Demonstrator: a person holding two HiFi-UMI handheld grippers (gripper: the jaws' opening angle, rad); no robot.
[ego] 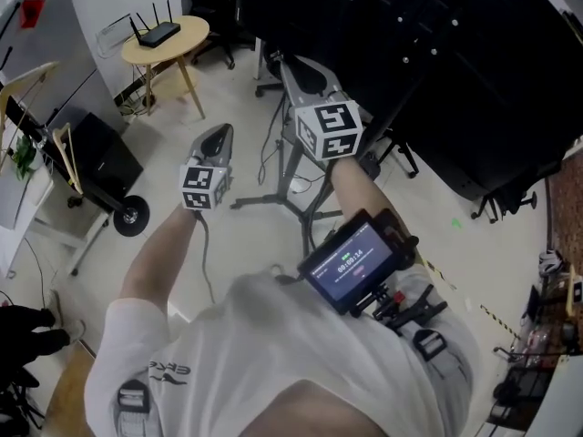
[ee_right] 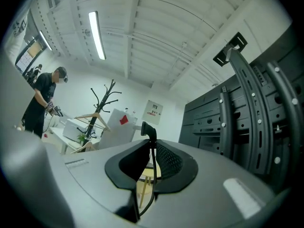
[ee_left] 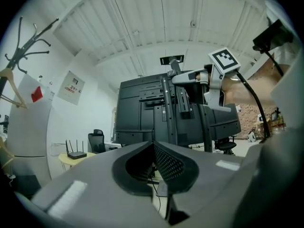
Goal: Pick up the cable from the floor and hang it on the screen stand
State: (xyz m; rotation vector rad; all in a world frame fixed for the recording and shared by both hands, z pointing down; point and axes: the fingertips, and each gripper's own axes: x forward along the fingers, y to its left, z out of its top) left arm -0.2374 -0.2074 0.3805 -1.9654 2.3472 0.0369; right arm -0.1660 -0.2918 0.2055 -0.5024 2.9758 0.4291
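Note:
My right gripper point(ee_right: 152, 144) is shut on a thin black cable point(ee_right: 151, 184). Its black plug point(ee_right: 148, 129) sticks up past the fingertips and the rest hangs down below the jaws. In the head view this gripper point(ego: 293, 66) is raised against the grey screen stand point(ego: 293, 176), just under the big black screen point(ego: 437, 53). My left gripper point(ego: 219, 137) is held lower, to the left of the stand. Its jaws point(ee_left: 153, 144) are shut, and I see nothing between them. The left gripper view shows the right gripper's marker cube point(ee_left: 223, 60) up by the stand's top bracket point(ee_left: 183, 77).
A round wooden table point(ego: 196, 30) carrying a router point(ego: 160, 33) stands at the back left. A black box on a wheeled cart point(ego: 107, 162) is at the left. Office chairs sit behind the stand. Striped tape point(ego: 487, 315) marks the floor. Another person point(ee_right: 45, 101) stands near a coat rack point(ee_right: 102, 103).

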